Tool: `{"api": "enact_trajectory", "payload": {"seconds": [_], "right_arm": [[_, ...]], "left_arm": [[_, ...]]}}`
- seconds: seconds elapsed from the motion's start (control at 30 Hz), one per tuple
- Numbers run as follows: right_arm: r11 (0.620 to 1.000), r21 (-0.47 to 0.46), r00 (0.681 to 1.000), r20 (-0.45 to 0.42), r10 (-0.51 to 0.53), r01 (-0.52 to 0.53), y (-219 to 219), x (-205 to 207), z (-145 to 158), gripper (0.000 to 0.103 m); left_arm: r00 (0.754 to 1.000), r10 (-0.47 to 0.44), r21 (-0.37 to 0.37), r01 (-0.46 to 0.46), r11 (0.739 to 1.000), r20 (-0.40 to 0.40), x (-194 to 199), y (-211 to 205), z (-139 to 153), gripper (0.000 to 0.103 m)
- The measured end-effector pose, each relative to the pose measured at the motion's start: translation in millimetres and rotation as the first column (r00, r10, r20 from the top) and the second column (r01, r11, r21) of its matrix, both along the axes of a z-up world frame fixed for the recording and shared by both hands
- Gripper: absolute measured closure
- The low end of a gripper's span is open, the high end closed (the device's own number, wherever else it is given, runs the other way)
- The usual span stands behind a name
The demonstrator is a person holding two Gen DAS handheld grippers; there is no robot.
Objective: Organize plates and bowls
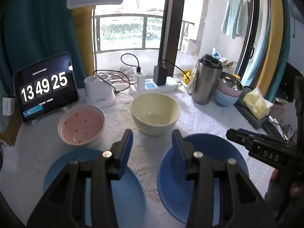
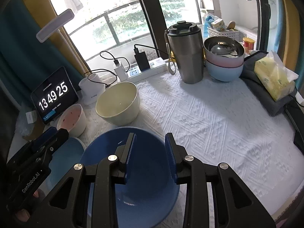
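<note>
1. The left gripper (image 1: 151,142) hangs with its jaws spread and empty, above the gap between two round blue bowls (image 1: 201,171) on the white woven tablecloth (image 2: 209,114).
2. The right gripper (image 2: 150,148) hovers over the darker blue bowl, likewise parted, pinching nothing, likely lining up a rim grasp.
3. A cream ceramic bowl (image 1: 155,113) and a pink speckled bowl (image 1: 81,124) wait behind, unstacked.

A table covered by a white textured cloth (image 2: 199,110) carries everything. Near the front sit a dark blue bowl (image 2: 152,169) and, to its left, a lighter blue bowl (image 1: 131,186). Behind them stand a cream bowl (image 1: 155,112) and a pink-lined bowl (image 1: 81,125). Along the far edge: a tablet clock (image 1: 45,89), a white lamp base (image 1: 99,92), a power strip (image 1: 161,87), a steel tumbler (image 2: 185,55), stacked bowls (image 2: 224,60) and a tissue pack on a grey bag (image 2: 273,77)
</note>
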State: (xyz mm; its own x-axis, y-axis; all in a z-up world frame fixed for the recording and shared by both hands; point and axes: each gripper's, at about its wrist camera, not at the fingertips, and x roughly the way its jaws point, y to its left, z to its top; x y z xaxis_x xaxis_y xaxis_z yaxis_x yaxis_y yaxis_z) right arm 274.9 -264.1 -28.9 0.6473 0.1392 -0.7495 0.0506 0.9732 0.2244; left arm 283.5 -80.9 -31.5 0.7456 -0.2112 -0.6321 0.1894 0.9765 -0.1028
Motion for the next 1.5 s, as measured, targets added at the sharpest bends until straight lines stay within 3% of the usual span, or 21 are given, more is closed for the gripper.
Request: {"api": "enact_trajectory", "payload": {"seconds": [0.27,0.47,0.9,1.5], "right_arm": [[0.998,-0.021,0.999,-0.001,0.053,-0.053,6,26,0,0.07],[0.994,0.017,0.994,-0.027,0.106,-0.106,9,48,-10,0.07],[0.991,0.044,0.99,-0.066,0.127,-0.124,12,95,-20,0.07],[0.991,0.122,0.961,-0.259,0.093,-0.063,27,143,-71,0.066]], "left_arm": [[0.999,0.038,-0.005,-0.038,0.999,-0.001,20,5,-3,0.059],[0.998,0.058,-0.006,-0.058,0.998,-0.033,38,5,-13,0.059],[0.997,0.049,0.01,-0.049,0.999,-0.065,79,1,-23,0.059],[0.971,0.029,0.038,-0.02,0.999,-0.237,122,-4,-65,0.059]]}}
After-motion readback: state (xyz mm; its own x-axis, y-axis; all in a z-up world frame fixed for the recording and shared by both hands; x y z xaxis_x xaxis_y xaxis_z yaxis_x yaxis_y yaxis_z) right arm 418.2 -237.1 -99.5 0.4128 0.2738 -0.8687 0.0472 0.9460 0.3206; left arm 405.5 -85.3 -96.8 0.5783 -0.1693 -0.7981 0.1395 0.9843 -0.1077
